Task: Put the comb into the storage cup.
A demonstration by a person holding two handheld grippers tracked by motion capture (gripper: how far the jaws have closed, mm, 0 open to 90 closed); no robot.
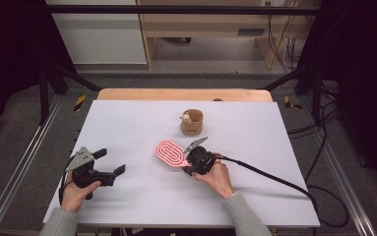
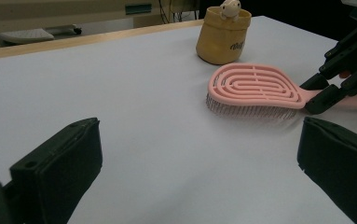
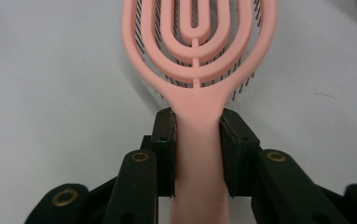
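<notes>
Two grippers are seen at a white table (image 1: 127,123) from above. A pink brush (image 1: 170,154) is shown just right of the frame's centre, lying bristles down on the tabletop, its oval head angled toward the upper left. Its handle is clamped between the jaws of the right gripper (image 1: 190,160), which is held in a hand (image 1: 219,178) entering from the lower right; a black cable is trailed off toward the right edge. In the right gripper view, the brush (image 3: 199,56) is seen running up the middle of the frame, with both pads (image 3: 167,144) pressed against the sides of the handle where it narrows below the head.

At the lower left of the high view, the left gripper (image 1: 113,163) is held well apart from the brush, its jaws spread wide with nothing between them. In the left gripper view, the brush (image 2: 255,86) is seen at right of centre, with the right gripper (image 2: 323,91) closed on its handle at the right edge.

A tan cup (image 1: 192,122) is placed beyond the brush, above centre, with a small pale figure (image 1: 187,118) perched at its rim.
</notes>
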